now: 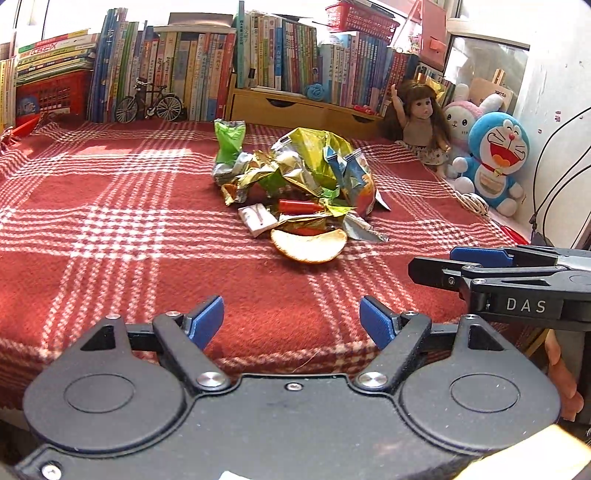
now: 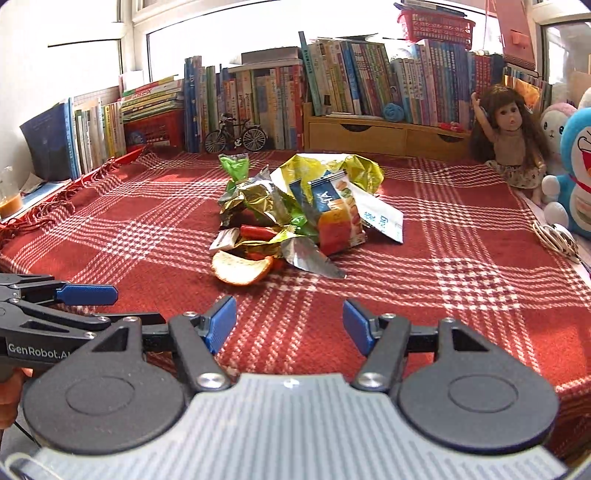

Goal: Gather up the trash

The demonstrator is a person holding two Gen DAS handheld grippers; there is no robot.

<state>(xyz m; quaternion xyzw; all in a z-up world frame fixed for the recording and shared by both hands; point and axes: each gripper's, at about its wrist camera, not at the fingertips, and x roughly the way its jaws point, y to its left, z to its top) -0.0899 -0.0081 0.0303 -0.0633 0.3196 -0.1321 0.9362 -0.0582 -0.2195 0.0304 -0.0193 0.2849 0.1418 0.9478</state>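
A pile of trash (image 1: 295, 173) (image 2: 295, 206) lies in the middle of the red plaid blanket (image 1: 110, 206) (image 2: 461, 258): crumpled foil and green snack wrappers, a blue-orange chip bag (image 2: 338, 218), a red stick wrapper (image 1: 299, 205), a small white box (image 1: 256, 218) and an orange peel (image 1: 308, 245) (image 2: 242, 269) at the front. My left gripper (image 1: 291, 321) is open, short of the peel, with nothing between its blue pads. My right gripper (image 2: 290, 321) is open too, just before the pile, and shows at the right edge of the left wrist view.
Rows of books (image 1: 184, 74) (image 2: 332, 81), a model bicycle (image 1: 149, 103), a wooden drawer shelf (image 1: 295, 107) and a red basket (image 1: 362, 16) line the back. A doll (image 1: 421, 118) and plush toys (image 1: 495, 158) sit at the right. A coiled white cable (image 2: 556, 238) lies beside them.
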